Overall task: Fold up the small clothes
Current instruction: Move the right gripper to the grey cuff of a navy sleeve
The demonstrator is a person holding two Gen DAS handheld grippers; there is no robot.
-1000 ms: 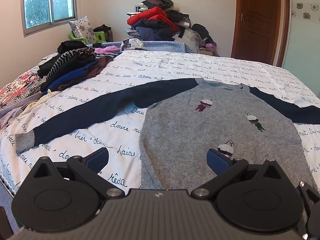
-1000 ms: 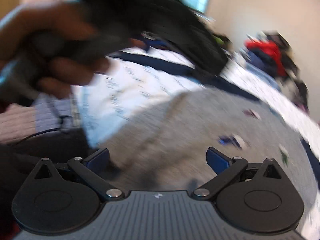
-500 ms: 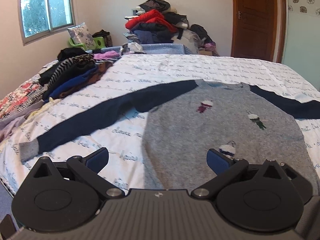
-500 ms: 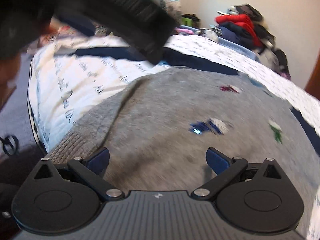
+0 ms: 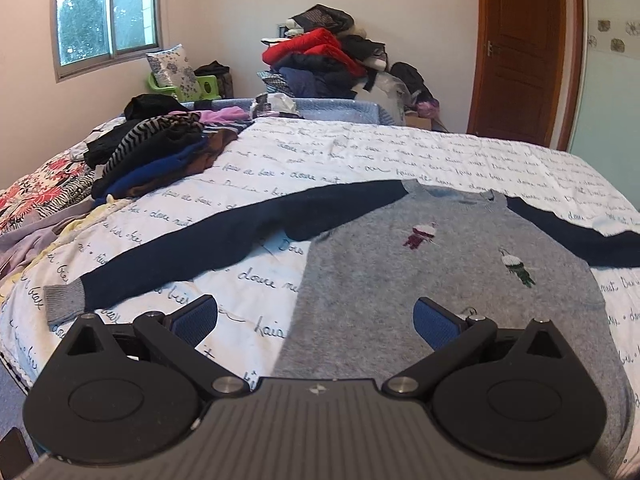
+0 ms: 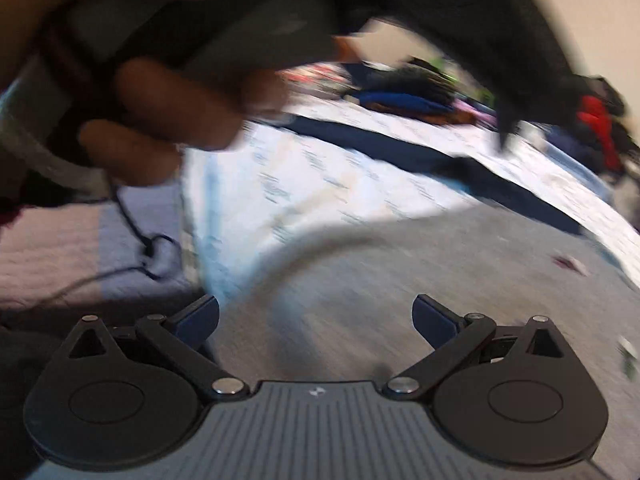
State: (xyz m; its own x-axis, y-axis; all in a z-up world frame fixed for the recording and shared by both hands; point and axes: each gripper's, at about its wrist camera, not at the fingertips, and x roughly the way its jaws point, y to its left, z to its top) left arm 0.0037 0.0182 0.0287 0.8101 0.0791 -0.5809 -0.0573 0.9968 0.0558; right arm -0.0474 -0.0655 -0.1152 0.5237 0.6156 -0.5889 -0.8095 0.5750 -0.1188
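A small grey sweater (image 5: pixel 440 280) with navy sleeves lies flat on the white bedspread (image 5: pixel 360 152), sleeves spread to both sides. Its left sleeve (image 5: pixel 208 248) ends in a grey cuff near the bed's left edge. My left gripper (image 5: pixel 316 320) is open and empty, hovering over the sweater's lower left hem. My right gripper (image 6: pixel 316 320) is open and empty above the sweater's grey body (image 6: pixel 400 280) near its hem; this view is blurred. The hand holding the left gripper (image 6: pixel 172 92) fills its upper left.
A stack of folded clothes (image 5: pixel 152 160) sits at the bed's left side. A heap of clothes (image 5: pixel 320 60) stands behind the bed. A wooden door (image 5: pixel 524 48) is at the back right. The bed's near edge (image 6: pixel 192 240) drops to a carpeted floor with a cable.
The left gripper has risen slightly and tilted up, holding over the hem. The right gripper has swung left, so the left hand again fills its view. Both stay open.
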